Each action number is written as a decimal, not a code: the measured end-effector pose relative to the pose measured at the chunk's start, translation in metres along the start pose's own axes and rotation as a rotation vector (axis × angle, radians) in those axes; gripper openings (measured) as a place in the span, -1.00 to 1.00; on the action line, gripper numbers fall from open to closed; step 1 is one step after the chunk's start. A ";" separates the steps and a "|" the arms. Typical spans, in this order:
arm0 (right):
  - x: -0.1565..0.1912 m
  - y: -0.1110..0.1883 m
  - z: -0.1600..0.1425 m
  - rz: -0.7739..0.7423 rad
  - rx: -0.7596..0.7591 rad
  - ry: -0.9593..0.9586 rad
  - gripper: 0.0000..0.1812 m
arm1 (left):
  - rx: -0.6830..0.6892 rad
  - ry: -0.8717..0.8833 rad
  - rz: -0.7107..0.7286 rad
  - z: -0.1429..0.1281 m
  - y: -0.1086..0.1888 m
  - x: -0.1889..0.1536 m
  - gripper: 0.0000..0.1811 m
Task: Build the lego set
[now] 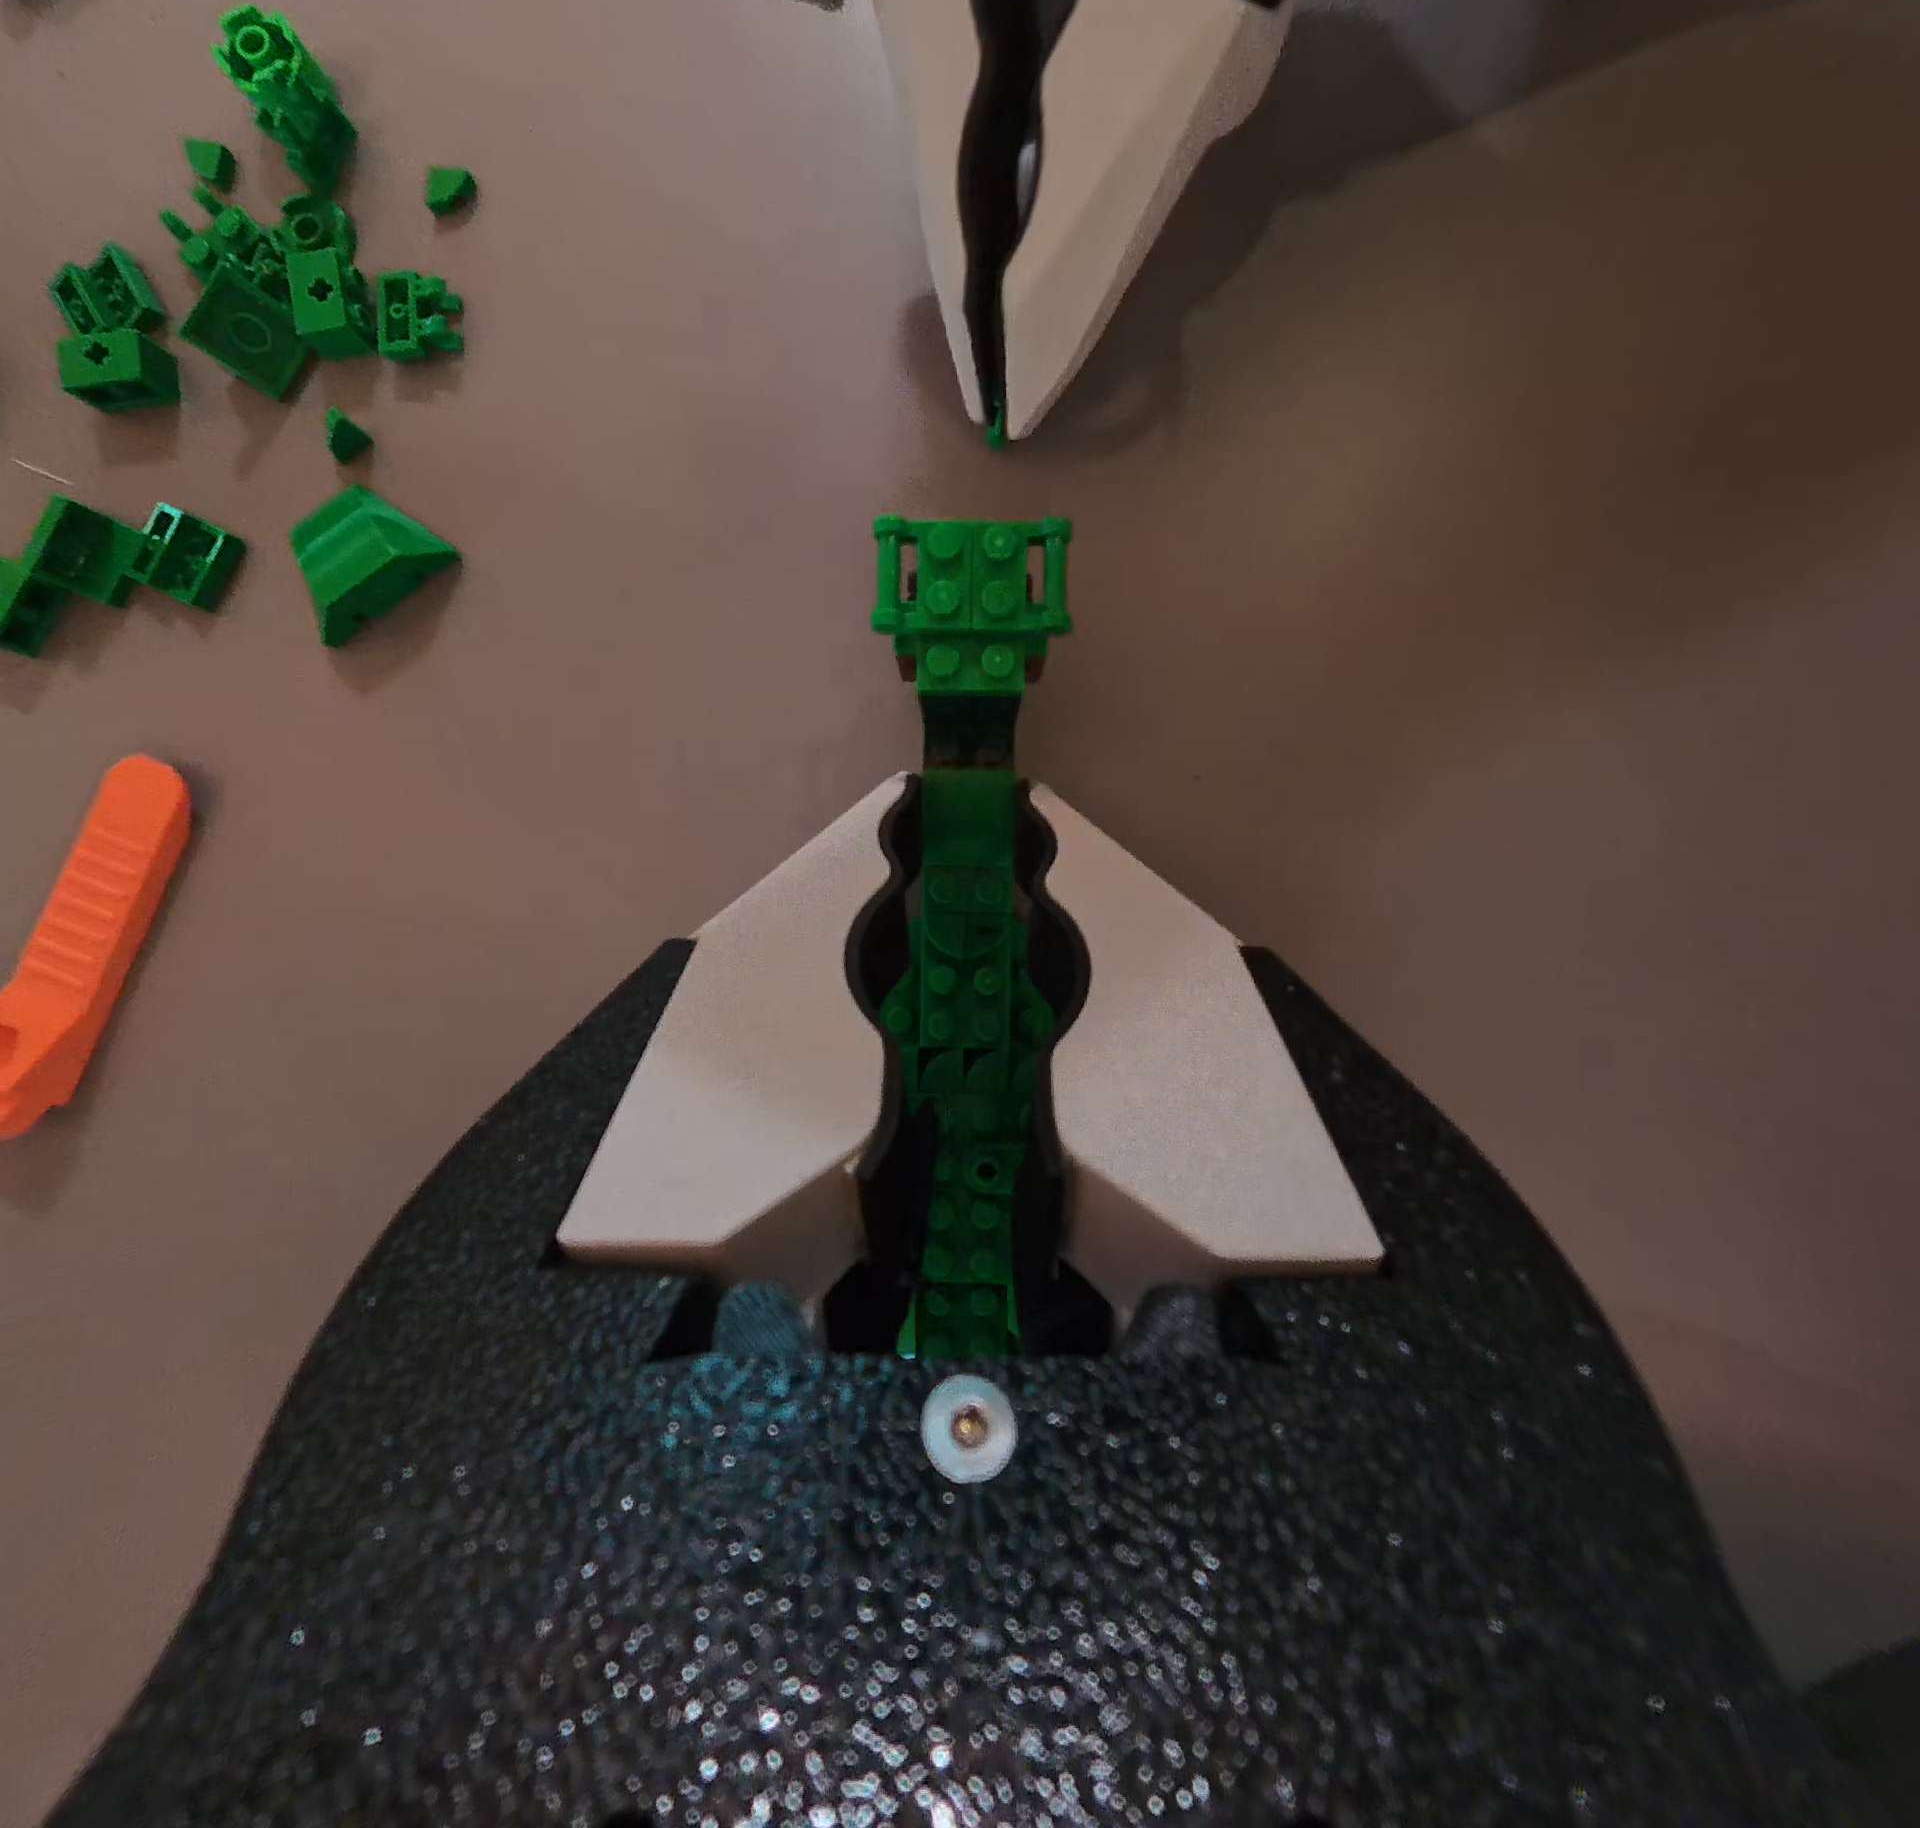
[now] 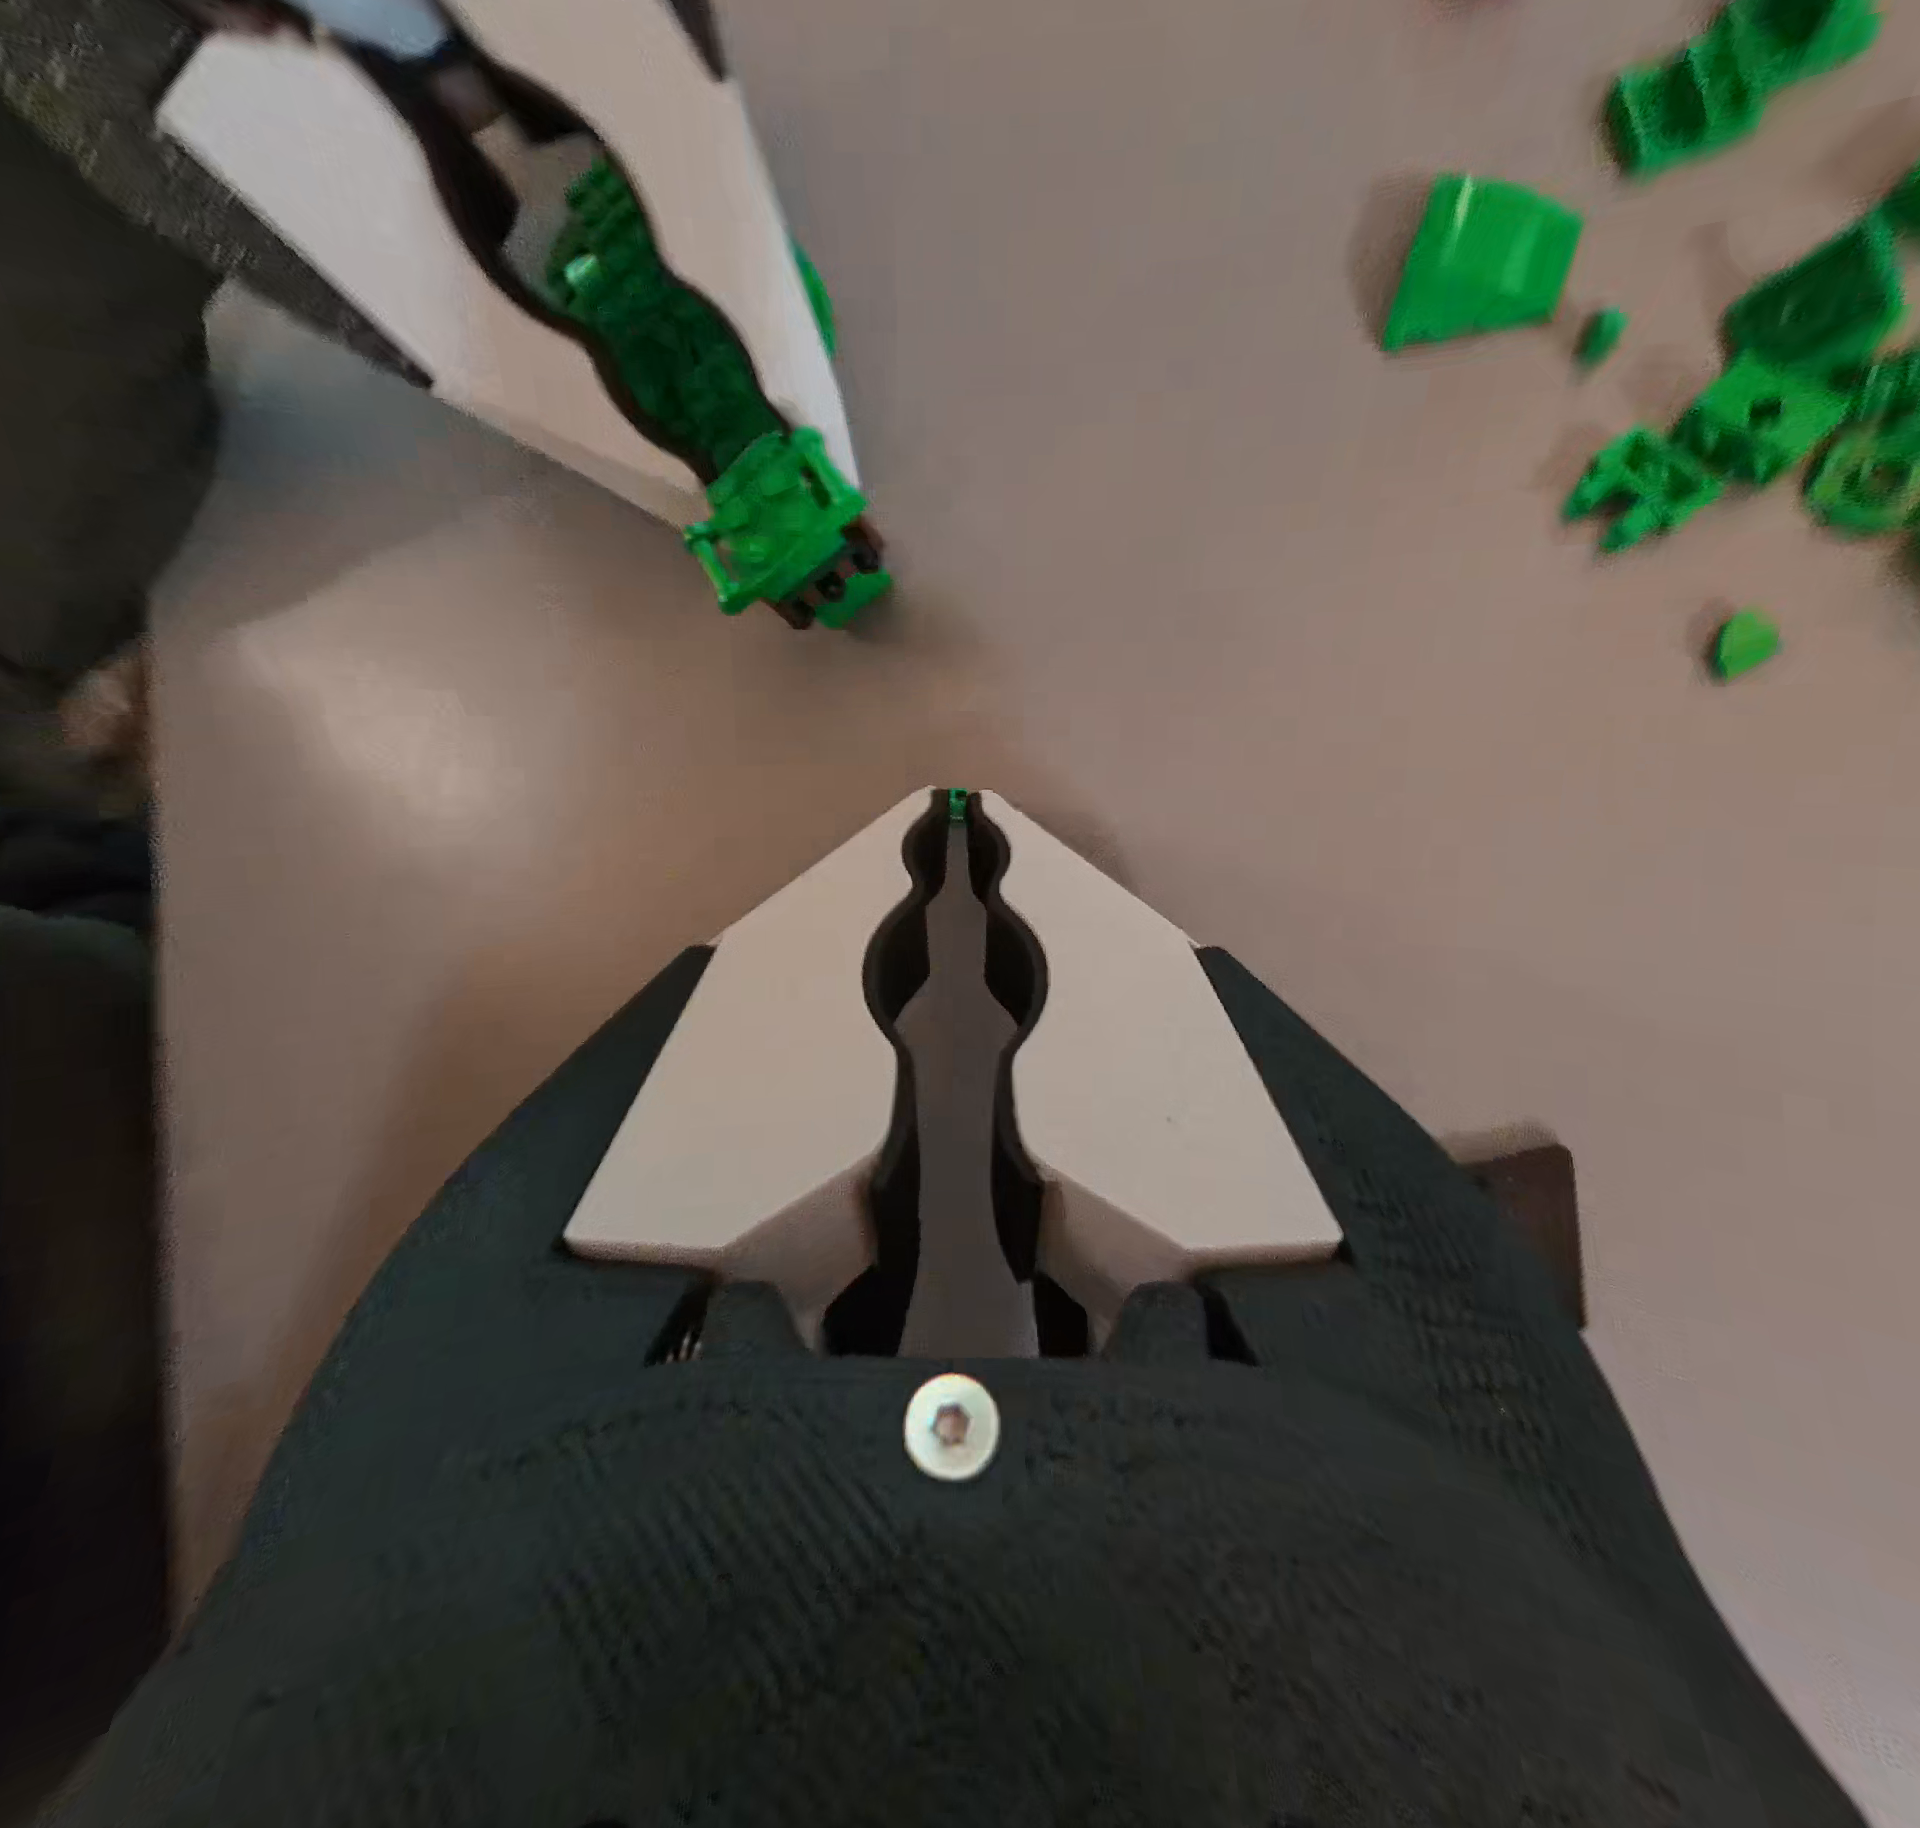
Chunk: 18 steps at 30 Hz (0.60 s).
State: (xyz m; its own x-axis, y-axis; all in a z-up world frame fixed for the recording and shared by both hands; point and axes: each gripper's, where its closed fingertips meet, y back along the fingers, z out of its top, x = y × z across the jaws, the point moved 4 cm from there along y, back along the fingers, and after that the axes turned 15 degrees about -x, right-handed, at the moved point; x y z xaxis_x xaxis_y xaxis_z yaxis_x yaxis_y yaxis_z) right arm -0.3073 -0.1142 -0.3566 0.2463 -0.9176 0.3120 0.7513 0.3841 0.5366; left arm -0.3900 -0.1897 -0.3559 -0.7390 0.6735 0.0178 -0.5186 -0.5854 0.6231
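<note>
left gripper (image 1: 966, 791): rough, grainy black plastic body that sparkled in the light, with smooth matt pale fingers (image 1: 748, 1082)
right gripper (image 2: 956, 796): black plastic body with fine ridged lines, smooth pale fingers (image 2: 1132, 1072)
screw (image 2: 951, 1427): shiny metal
green lego build (image 1: 971, 594): smooth, shiny plastic
loose green bricks (image 1: 270, 292): glossy plastic
orange tool (image 1: 99, 937): ribbed plastic
table (image 1: 1507, 635): smooth, matt
</note>
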 end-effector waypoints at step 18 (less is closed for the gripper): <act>-0.026 0.014 0.009 -0.116 0.074 -0.247 -0.78 | -0.041 0.005 -0.011 0.000 -0.002 0.001 -0.83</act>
State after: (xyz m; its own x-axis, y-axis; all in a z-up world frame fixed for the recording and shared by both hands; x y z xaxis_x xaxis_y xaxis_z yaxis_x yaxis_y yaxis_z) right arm -0.3086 -0.0835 -0.3502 -0.0019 -0.9067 0.4218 0.7168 0.2929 0.6328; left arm -0.3897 -0.1879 -0.3567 -0.7353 0.6777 0.0067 -0.5439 -0.5961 0.5906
